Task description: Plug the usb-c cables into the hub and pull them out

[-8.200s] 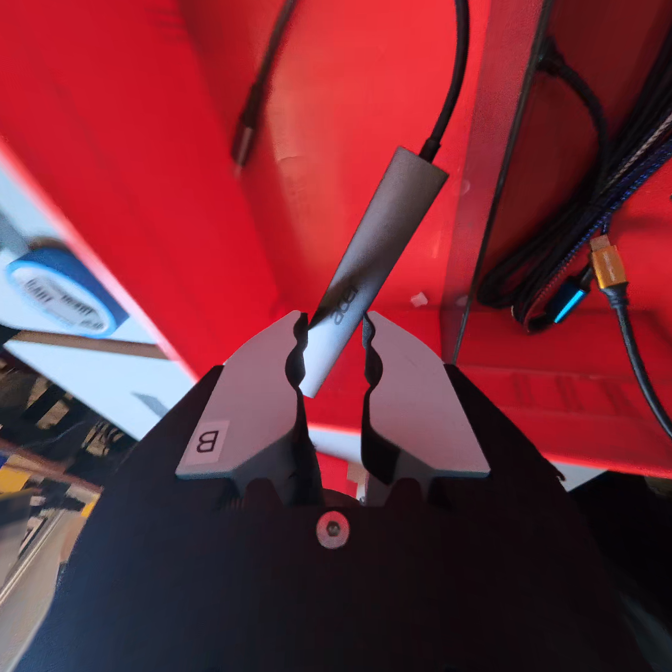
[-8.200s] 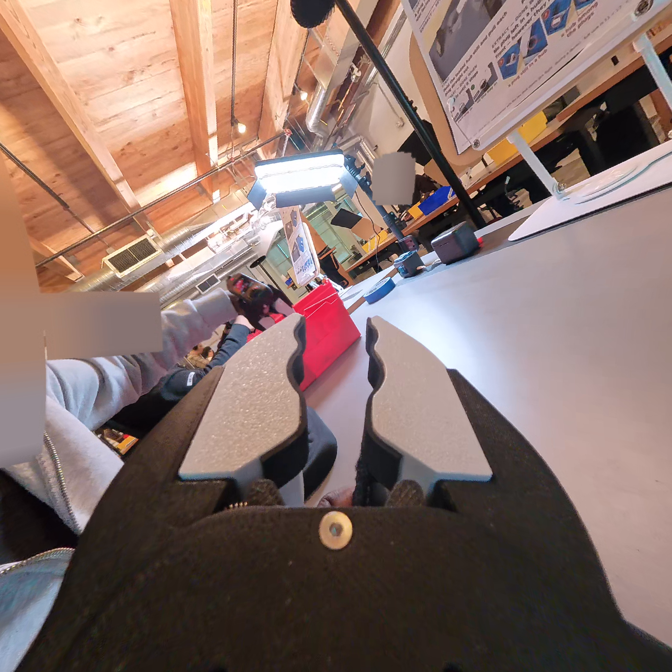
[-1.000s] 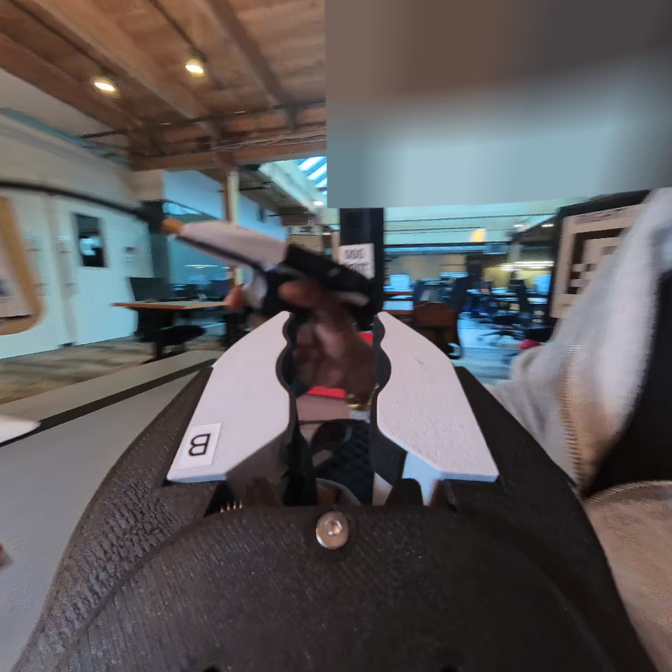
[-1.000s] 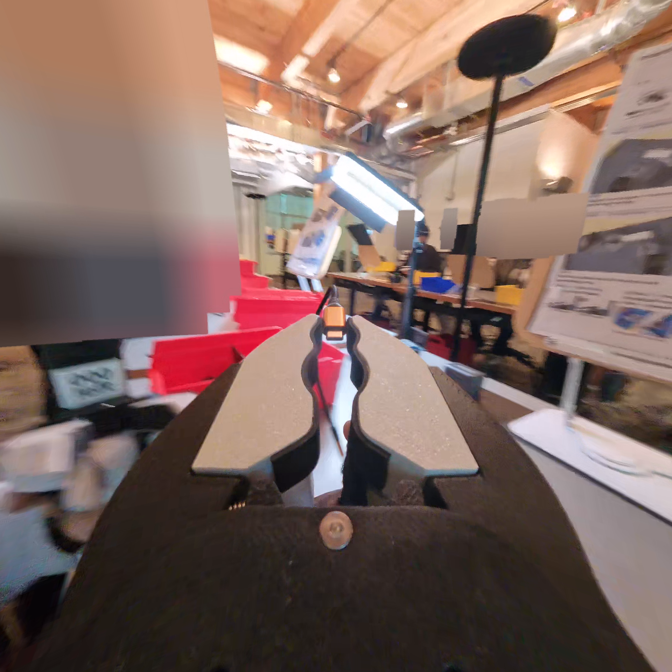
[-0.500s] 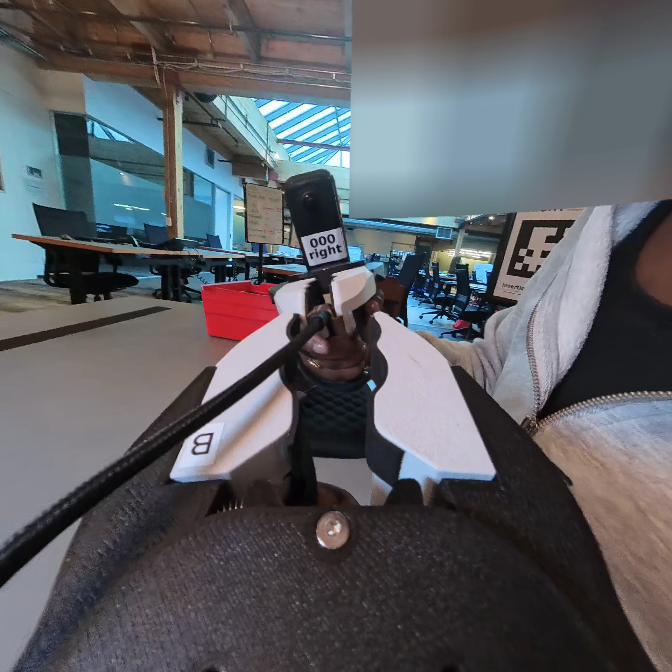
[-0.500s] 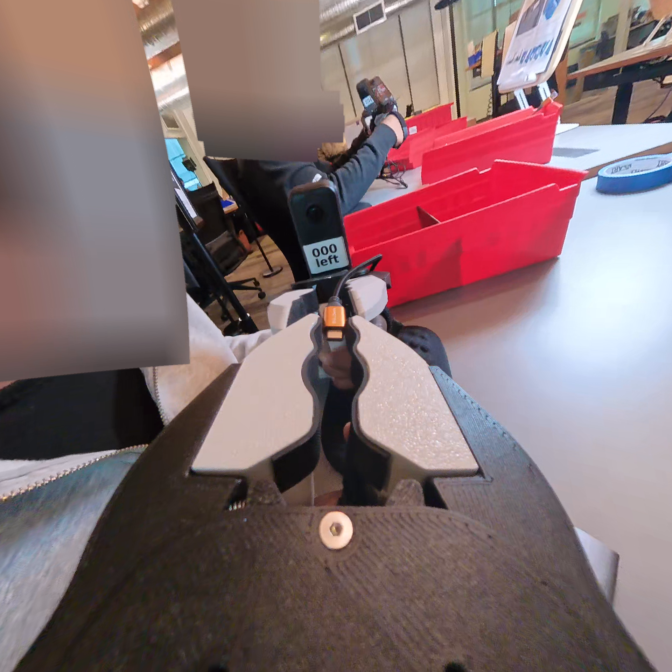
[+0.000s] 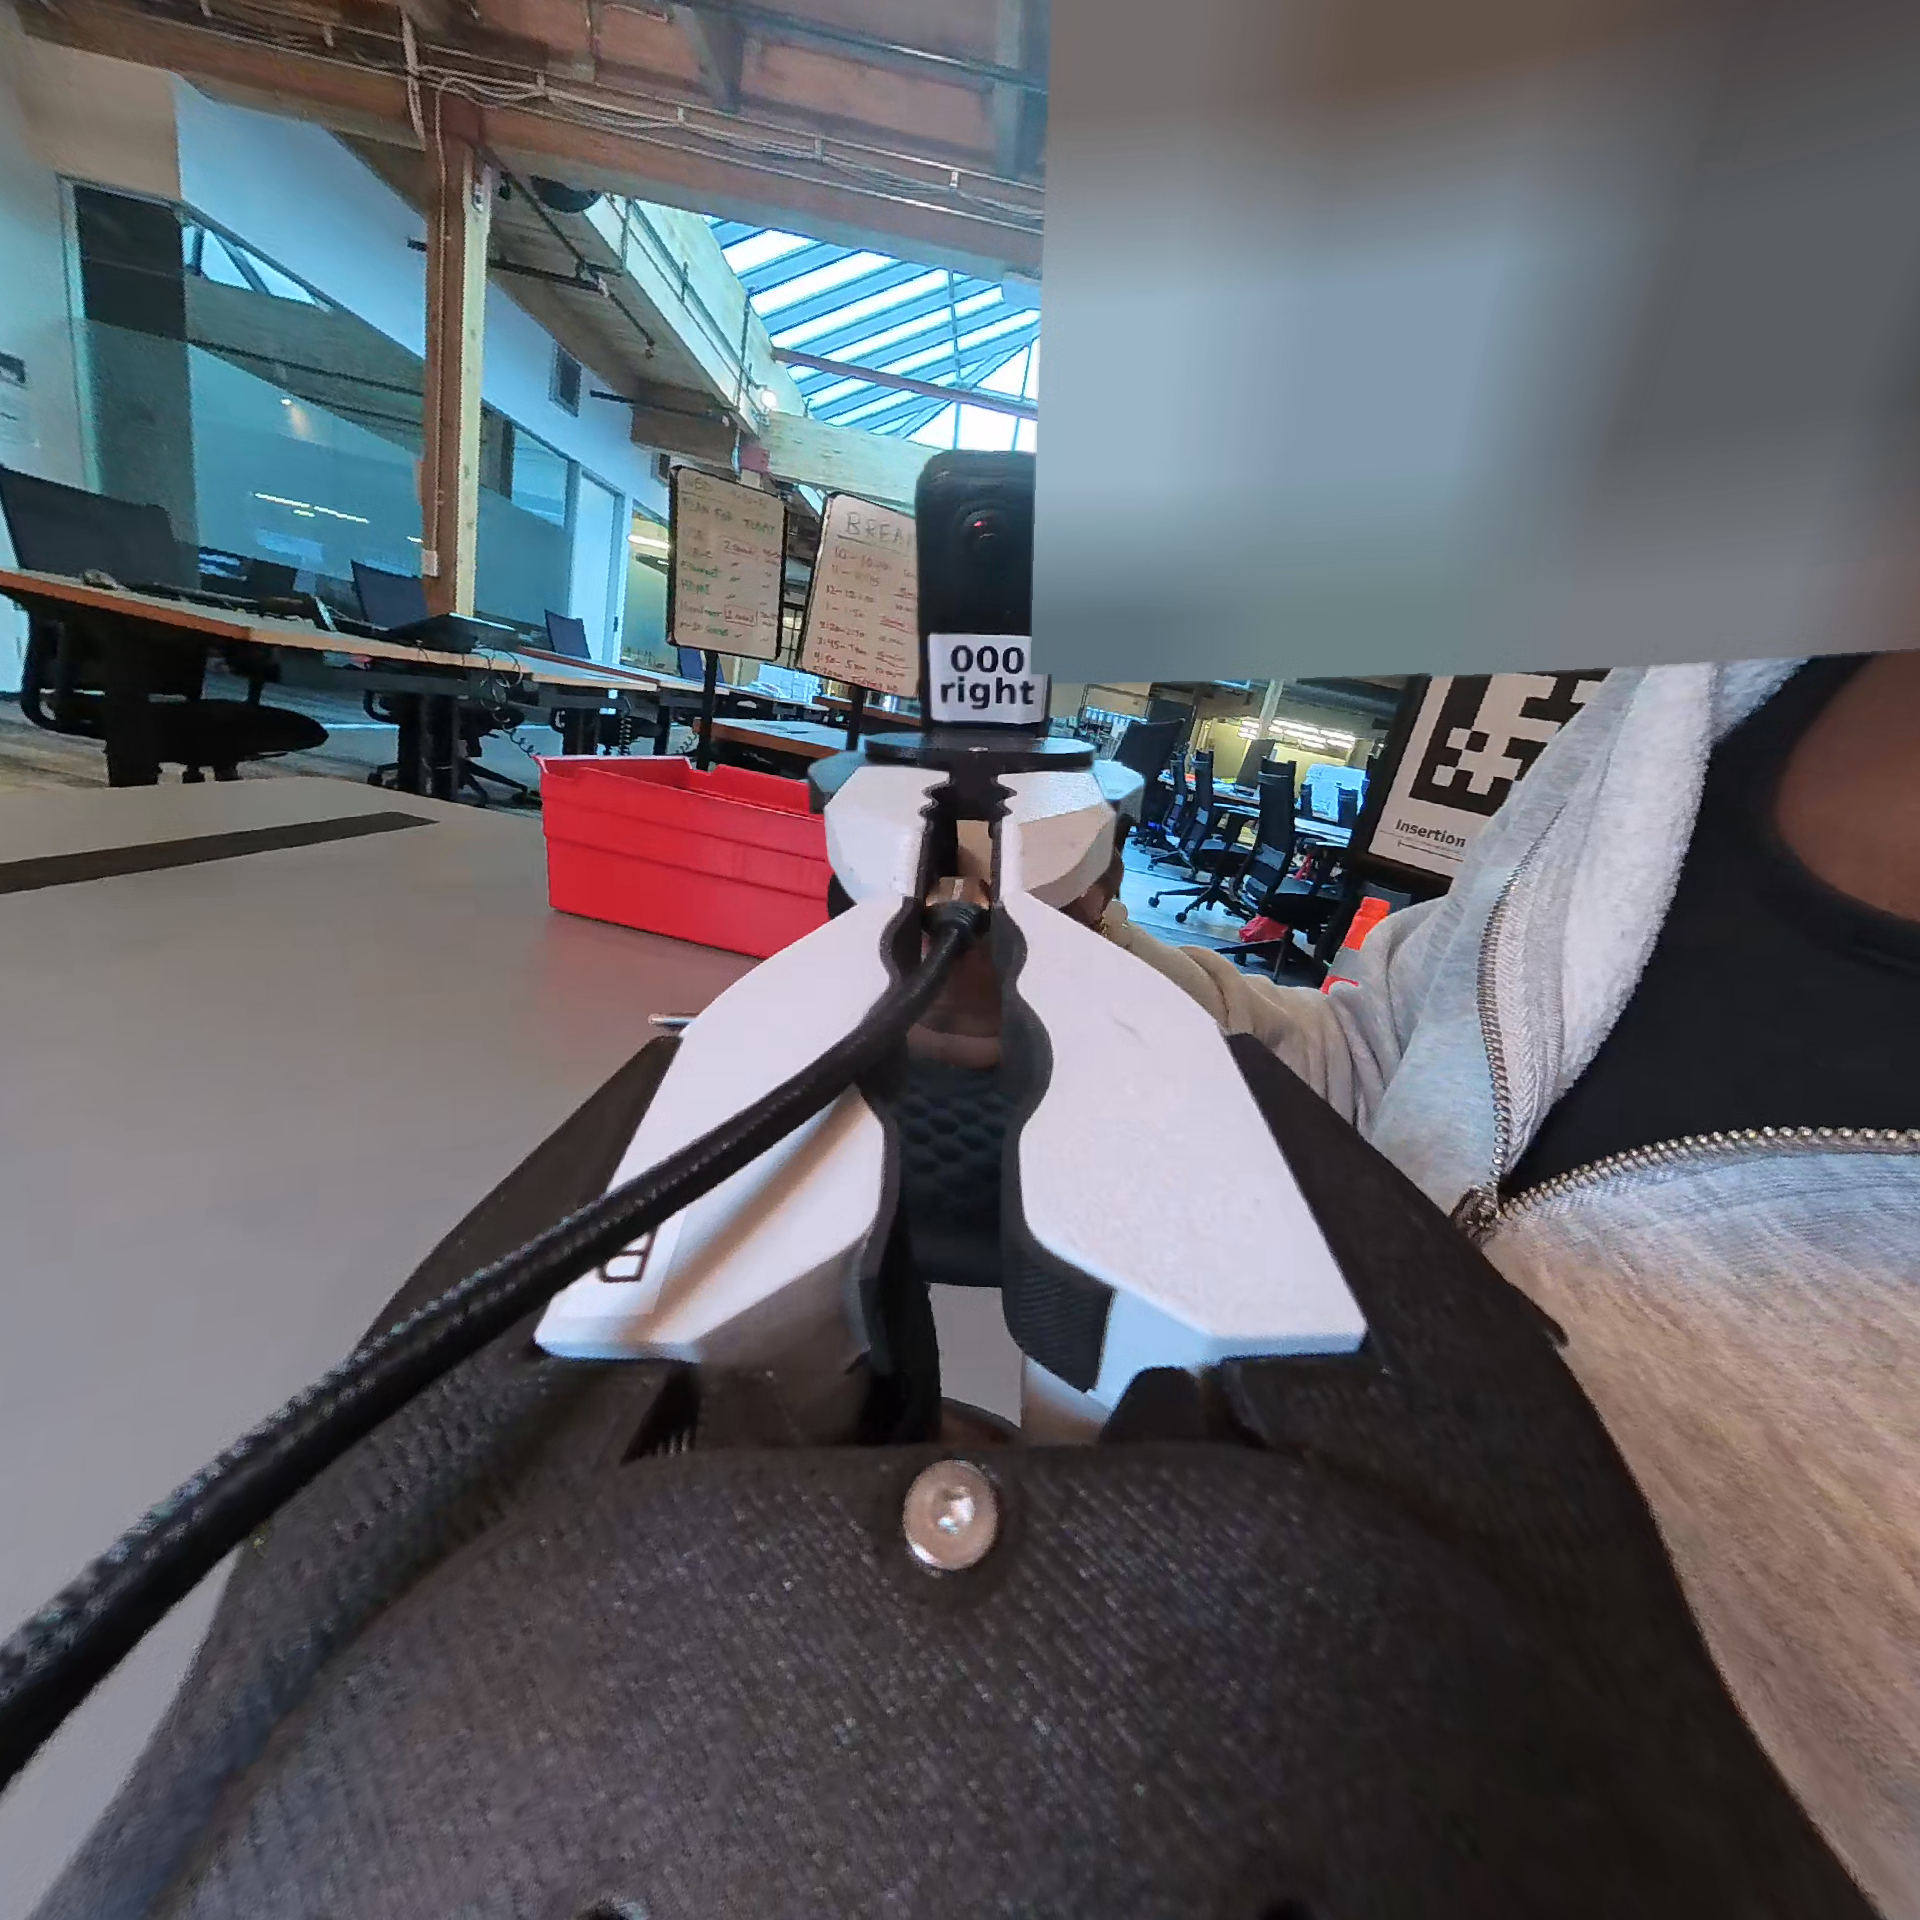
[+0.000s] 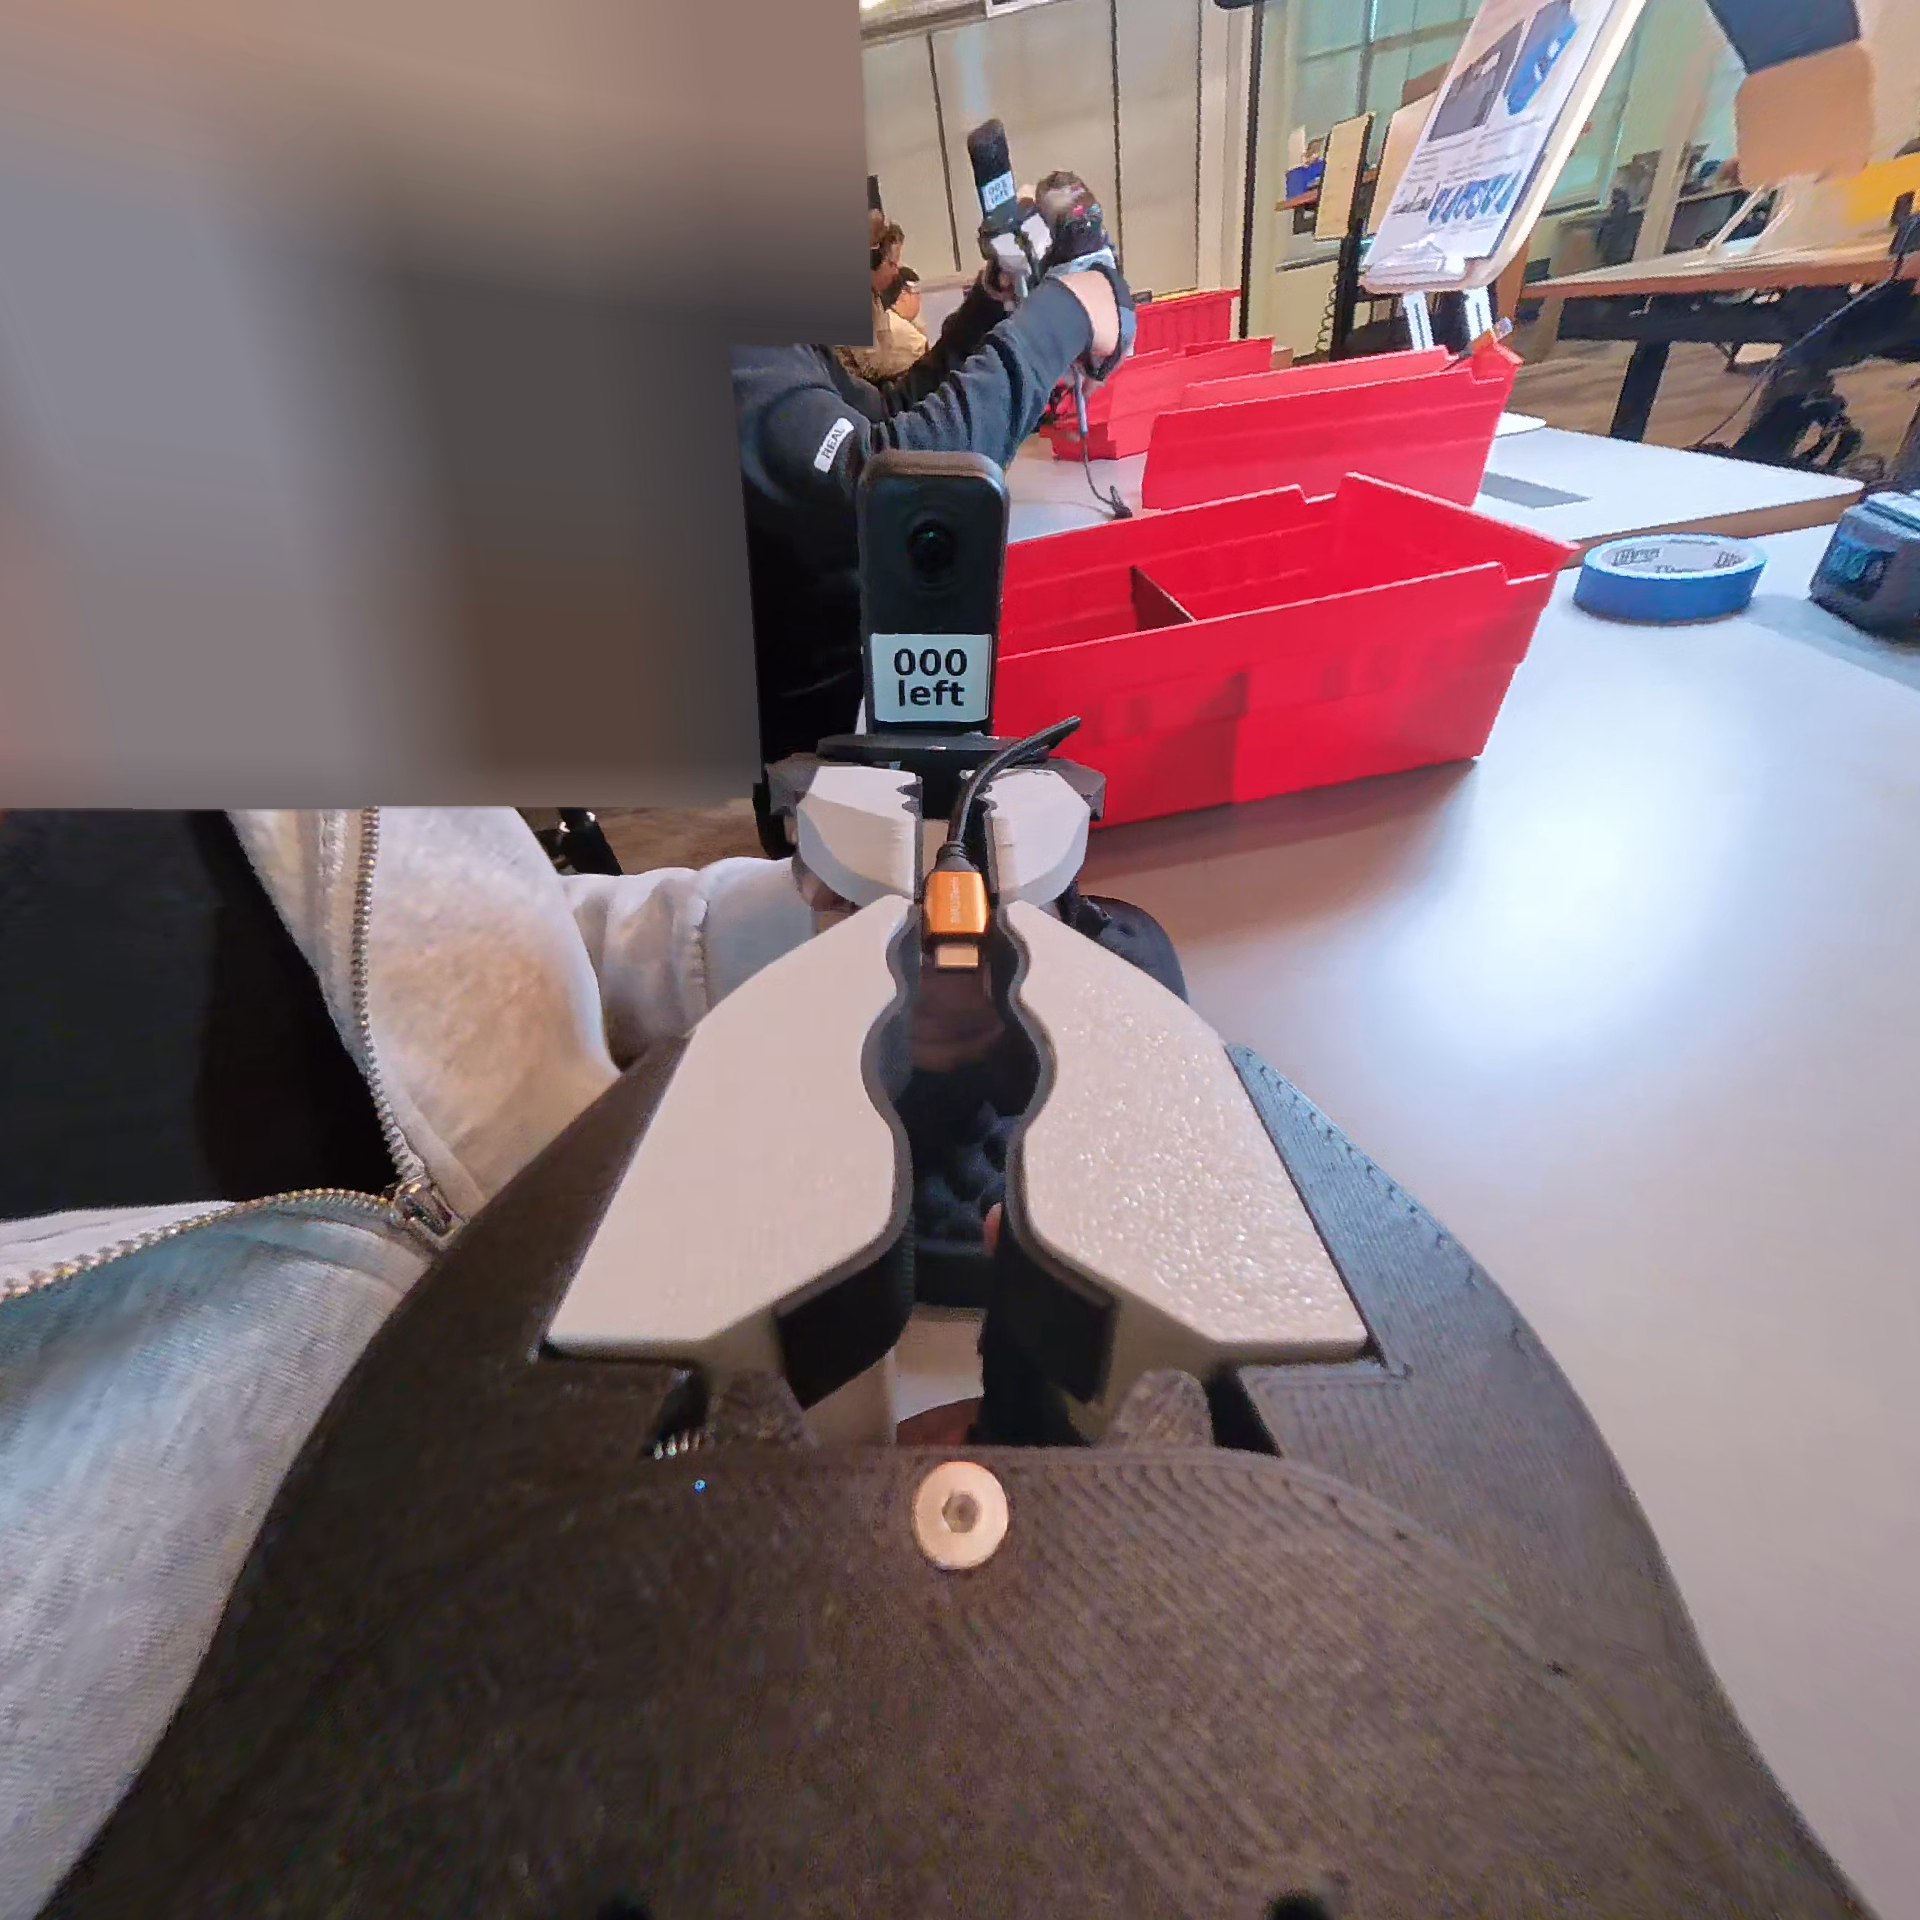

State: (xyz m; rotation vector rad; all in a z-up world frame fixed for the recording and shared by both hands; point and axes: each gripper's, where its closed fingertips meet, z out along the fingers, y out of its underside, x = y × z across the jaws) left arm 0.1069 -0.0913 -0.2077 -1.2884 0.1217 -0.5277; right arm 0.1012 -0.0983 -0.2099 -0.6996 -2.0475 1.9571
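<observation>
Right gripper (image 8: 957, 940) clamps the orange USB-C plug (image 8: 955, 906); left gripper (image 7: 954, 916), directly facing it, clamps the black cable (image 7: 644, 1174).

Both views are brightly and evenly lit by daylight; in the left wrist view it enters through a far skylight (image 7: 894, 343). Shadows are soft. Straight lines are bent by wide-angle distortion near the edges, and large blurred patches are overlaid.
</observation>
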